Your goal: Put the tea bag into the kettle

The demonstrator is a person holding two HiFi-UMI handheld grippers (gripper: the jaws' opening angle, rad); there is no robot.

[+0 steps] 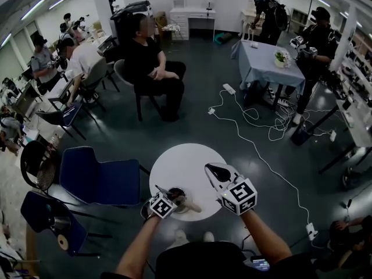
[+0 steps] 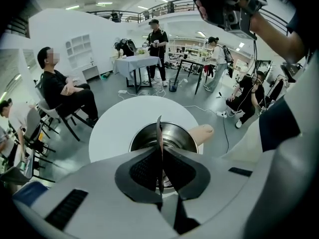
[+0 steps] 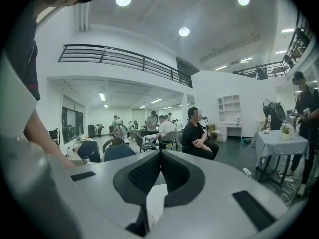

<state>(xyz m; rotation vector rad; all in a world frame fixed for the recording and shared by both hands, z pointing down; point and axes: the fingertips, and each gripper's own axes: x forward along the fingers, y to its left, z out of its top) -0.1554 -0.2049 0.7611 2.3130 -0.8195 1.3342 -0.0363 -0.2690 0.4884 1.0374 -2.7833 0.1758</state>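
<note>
A steel kettle [image 1: 179, 199] with a pale wooden handle [image 1: 192, 207] stands open at the near edge of the round white table [image 1: 186, 161]. My left gripper [image 1: 170, 195] hangs just above its mouth, shut on a thin dark tea bag [image 2: 159, 131] that shows edge-on between the jaws. In the left gripper view [image 2: 160, 152] the kettle's open mouth [image 2: 177, 136] lies directly below, with the handle [image 2: 200, 132] pointing right. My right gripper [image 1: 215, 171] is raised over the table's right side, shut and holding nothing; its own view [image 3: 160, 156] looks level into the room.
Two blue chairs [image 1: 100, 180] stand close on the table's left. A seated person in black [image 1: 152, 68] is beyond the table. White cables [image 1: 256, 133] trail across the floor at right toward a cloth-covered table [image 1: 264, 67].
</note>
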